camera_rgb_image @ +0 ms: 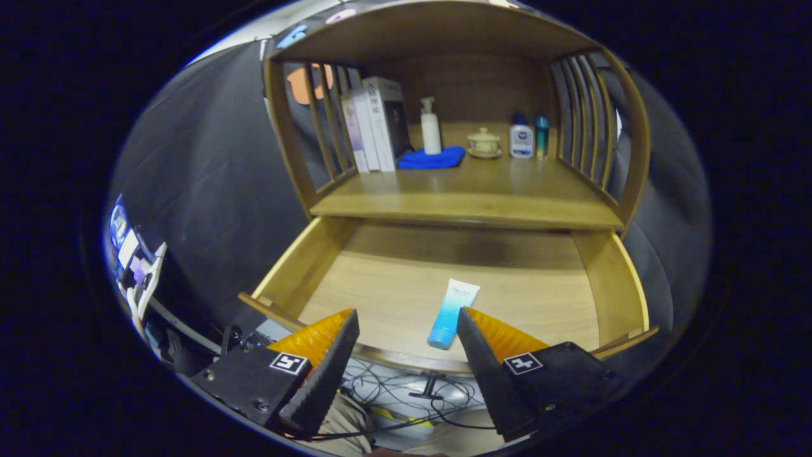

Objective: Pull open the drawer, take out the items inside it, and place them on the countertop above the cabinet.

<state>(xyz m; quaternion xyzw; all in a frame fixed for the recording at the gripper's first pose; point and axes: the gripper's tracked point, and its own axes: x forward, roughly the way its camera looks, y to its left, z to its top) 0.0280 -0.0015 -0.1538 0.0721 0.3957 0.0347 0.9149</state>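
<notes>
Gripper view has the jaws (pixel 406 320) spread wide and holding nothing, their two dark fingers poised above the near front edge of the drawer (pixel 298 266), which is already pulled out. Between and just ahead of the fingertips lies a blue-and-white tube (pixel 453 312), flat on the drawer floor, cap end near, lying closer to the right finger than the left.

To take it well, I judge the jaws should shift a little right so the tube sits centred, then drop until both pads bracket its body across the narrow width, around mid-length rather than at the cap. A soft tube will likely squash, so a gentle close should do. Lift straight up to clear the drawer front before carrying it to the tabletop (pixel 469 206) above.

That surface has bare space along its near edge; farther back stand boxes (pixel 374 124), a pump bottle (pixel 431 127) on a blue cloth (pixel 431 158), a lidded cup (pixel 484 143) and two small bottles (pixel 530 138).

The gripper is pitched downward, looking into the drawer from above its near edge.
</notes>
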